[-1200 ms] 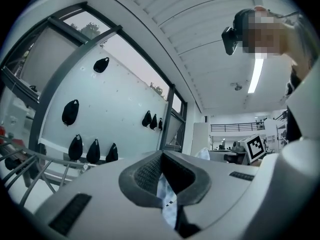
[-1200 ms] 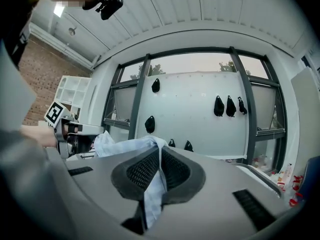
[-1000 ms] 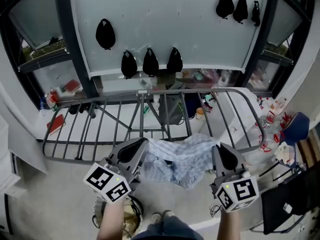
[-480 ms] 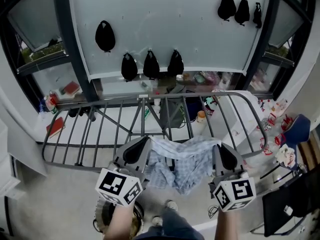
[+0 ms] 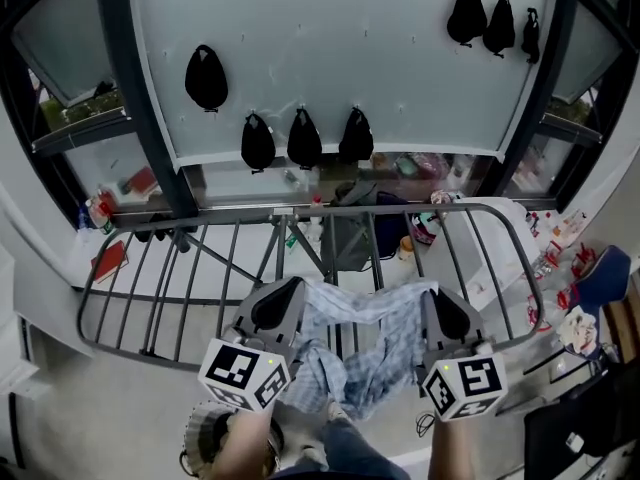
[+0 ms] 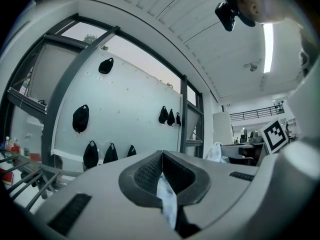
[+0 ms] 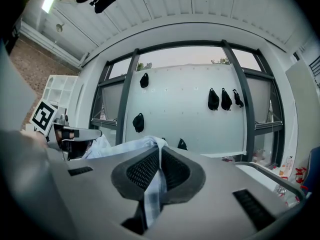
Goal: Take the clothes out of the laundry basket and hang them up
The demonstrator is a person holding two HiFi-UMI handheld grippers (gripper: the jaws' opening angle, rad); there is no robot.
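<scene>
Slippage threatens: left tool [image 5: 288, 293] and right tool [image 5: 434, 298] each pinch just a thin edge of the shirt [image 5: 365, 338], stretched between them above the rack's [image 5: 220, 215] near side, so a snagged hem could tug it free.

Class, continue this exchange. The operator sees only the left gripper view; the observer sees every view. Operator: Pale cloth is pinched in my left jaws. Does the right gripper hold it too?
Observer: Yes, the right gripper is shut on the same checked garment.
Operator: How does it hang?
Observer: Its top edge runs from the left gripper to the right; the rest droops between.
Operator: Is it over the rack?
Observer: In the head view it overlaps the rack's near bars; I can't tell whether it touches them.
</scene>
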